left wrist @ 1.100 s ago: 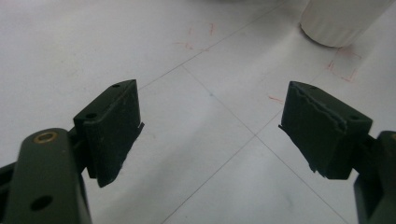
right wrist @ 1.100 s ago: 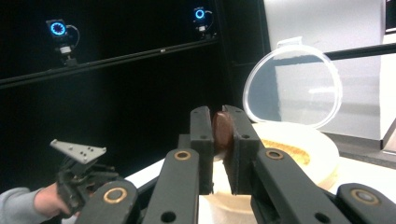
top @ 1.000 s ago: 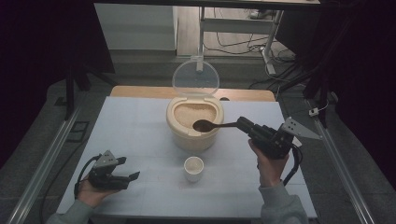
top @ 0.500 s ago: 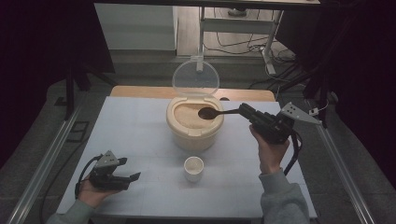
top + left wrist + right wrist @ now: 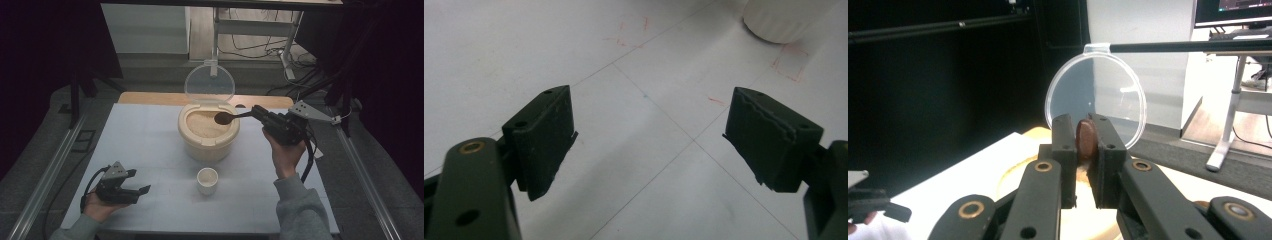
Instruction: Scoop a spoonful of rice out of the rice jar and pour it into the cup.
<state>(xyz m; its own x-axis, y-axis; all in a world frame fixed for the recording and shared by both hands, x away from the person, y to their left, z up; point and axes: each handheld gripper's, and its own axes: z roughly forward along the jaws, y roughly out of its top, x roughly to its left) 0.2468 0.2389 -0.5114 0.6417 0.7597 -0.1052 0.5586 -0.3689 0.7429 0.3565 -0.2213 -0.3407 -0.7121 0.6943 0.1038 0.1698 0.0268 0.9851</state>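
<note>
Looking down from the high view, the right gripper (image 5: 257, 113) clamps the handle of a dark brown wooden spoon (image 5: 223, 118), whose bowl hangs over the grain-filled mouth of a round beige lidded container (image 5: 208, 135) at the table's middle, its clear round lid (image 5: 209, 84) standing upright behind; a small white ribbed cup (image 5: 207, 180) sits just in front of the container, and the left gripper (image 5: 131, 186) rests low on the pale grey table (image 5: 145, 135) at the near left, well apart, jaws spread with nothing between. From the left gripper view, the two black jaws stand wide over bare tabletop, the cup's base (image 5: 781, 20) at the top edge. From the right gripper view, the jaws pinch the spoon (image 5: 1087, 140), seen edge-on, before the clear lid (image 5: 1095, 95)
</note>
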